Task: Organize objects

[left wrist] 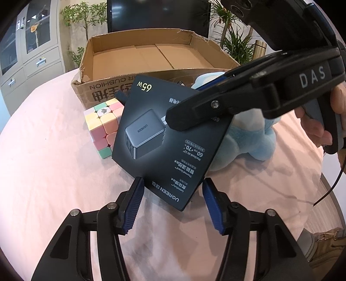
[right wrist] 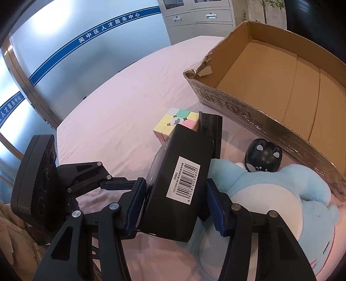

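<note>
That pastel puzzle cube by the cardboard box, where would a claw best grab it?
Come from above and close on two opposite flat sides of the puzzle cube. Its top is open, but the black charger box leans against one side, so I would use the faces running away from it, approaching from the bare tablecloth side.

I am in an office: grey filing cabinets (left wrist: 32, 54) line the wall, frosted glass partitions (right wrist: 71, 54) carry a blue band naming a service centre, and potted plants (left wrist: 84, 19) flank a dark screen (left wrist: 157, 15).
</note>
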`<action>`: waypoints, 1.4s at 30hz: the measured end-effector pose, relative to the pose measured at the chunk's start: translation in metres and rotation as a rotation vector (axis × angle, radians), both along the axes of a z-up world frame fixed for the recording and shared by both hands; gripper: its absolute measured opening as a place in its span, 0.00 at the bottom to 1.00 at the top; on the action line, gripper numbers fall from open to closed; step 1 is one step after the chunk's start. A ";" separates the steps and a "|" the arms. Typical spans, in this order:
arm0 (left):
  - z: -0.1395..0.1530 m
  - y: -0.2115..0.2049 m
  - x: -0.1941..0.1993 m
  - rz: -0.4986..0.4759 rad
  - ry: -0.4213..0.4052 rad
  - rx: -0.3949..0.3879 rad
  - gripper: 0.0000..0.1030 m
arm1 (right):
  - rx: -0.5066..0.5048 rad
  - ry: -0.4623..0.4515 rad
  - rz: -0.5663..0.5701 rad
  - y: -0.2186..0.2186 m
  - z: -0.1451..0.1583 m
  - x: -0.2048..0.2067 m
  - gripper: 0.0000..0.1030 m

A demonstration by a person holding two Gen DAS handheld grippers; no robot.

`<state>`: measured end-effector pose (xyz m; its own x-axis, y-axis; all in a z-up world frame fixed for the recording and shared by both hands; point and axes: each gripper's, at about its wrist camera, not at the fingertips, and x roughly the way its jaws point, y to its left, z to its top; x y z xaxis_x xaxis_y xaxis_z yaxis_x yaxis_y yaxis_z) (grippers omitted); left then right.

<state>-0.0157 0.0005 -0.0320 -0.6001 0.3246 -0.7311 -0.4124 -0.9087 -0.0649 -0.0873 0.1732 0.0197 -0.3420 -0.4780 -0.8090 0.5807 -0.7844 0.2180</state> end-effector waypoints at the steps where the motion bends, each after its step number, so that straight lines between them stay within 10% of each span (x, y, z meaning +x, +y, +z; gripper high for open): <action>1: 0.001 0.000 0.000 -0.006 -0.001 0.006 0.46 | -0.009 -0.003 0.002 0.000 0.000 0.000 0.50; 14: 0.008 -0.002 0.008 -0.051 0.029 0.066 0.33 | -0.045 -0.014 0.004 -0.001 0.001 0.004 0.46; 20: 0.003 -0.002 0.000 0.011 0.045 0.012 0.71 | -0.056 -0.022 0.023 -0.003 0.001 0.007 0.43; 29: 0.000 -0.016 -0.008 0.034 0.035 0.026 0.99 | -0.075 -0.034 0.024 0.000 0.000 0.006 0.43; 42: 0.002 -0.014 -0.023 -0.065 0.030 0.078 0.98 | -0.085 -0.047 0.023 0.001 -0.001 0.004 0.43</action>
<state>-0.0384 -0.0133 -0.0304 -0.5973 0.4188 -0.6840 -0.4735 -0.8725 -0.1207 -0.0828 0.1746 0.0184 -0.2926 -0.5529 -0.7802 0.5863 -0.7483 0.3104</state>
